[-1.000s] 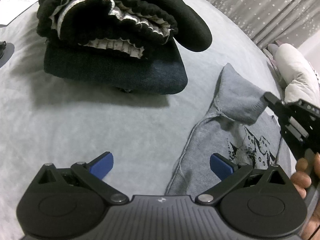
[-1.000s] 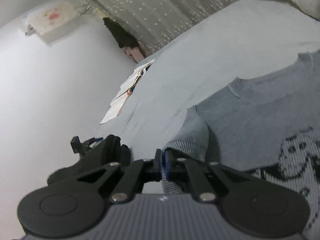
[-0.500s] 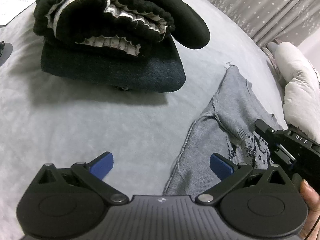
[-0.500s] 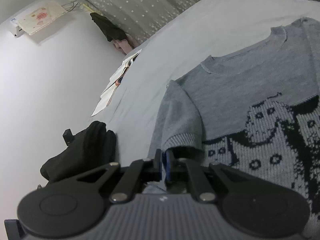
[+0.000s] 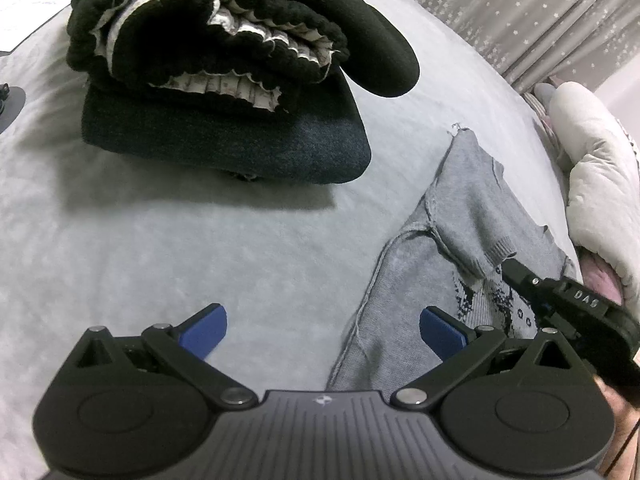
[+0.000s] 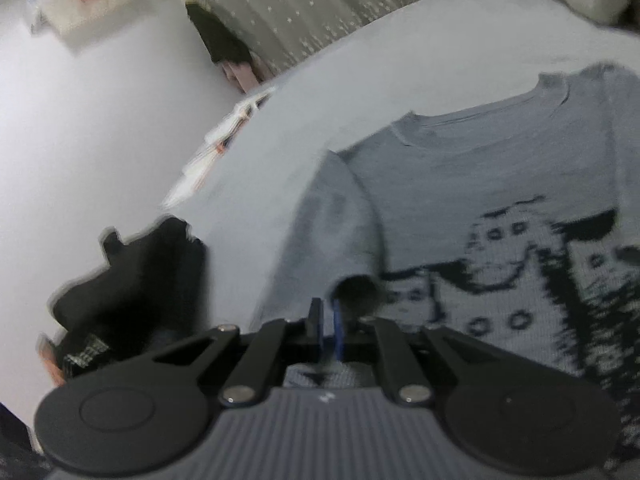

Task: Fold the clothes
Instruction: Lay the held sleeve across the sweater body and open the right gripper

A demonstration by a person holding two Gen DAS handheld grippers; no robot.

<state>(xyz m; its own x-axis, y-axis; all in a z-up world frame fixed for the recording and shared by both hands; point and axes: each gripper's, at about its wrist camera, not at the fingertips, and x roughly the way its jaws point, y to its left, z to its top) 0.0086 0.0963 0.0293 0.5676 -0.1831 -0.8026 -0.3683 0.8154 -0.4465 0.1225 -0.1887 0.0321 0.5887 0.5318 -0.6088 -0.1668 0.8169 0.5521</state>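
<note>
A grey sweater point(image 6: 480, 168) with a black knitted pattern lies face up on the pale bed sheet point(image 5: 200, 248). Its short sleeve point(image 6: 332, 220) is folded inward over the chest. My right gripper point(image 6: 328, 320) sits low at the sleeve cuff point(image 6: 356, 288). Its jaws are opening, with a narrow gap between the pads, and the cuff lies just past the tips, not pinched. In the left wrist view the right gripper point(image 5: 510, 266) touches the cuff on the sweater point(image 5: 460, 216). My left gripper point(image 5: 322, 332) hovers open over the sheet at the sweater's side edge, holding nothing.
A stack of folded dark clothes point(image 5: 224, 120) sits on the bed beyond my left gripper, also in the right wrist view point(image 6: 132, 280). A white quilted pillow point(image 5: 596, 184) lies right of the sweater. Papers point(image 6: 216, 152) rest near the wall, a starred curtain point(image 5: 520, 12) behind.
My right gripper came down with the sleeve and laid it over the sweater's chest; its pads now show a small gap. The left gripper stayed put.
</note>
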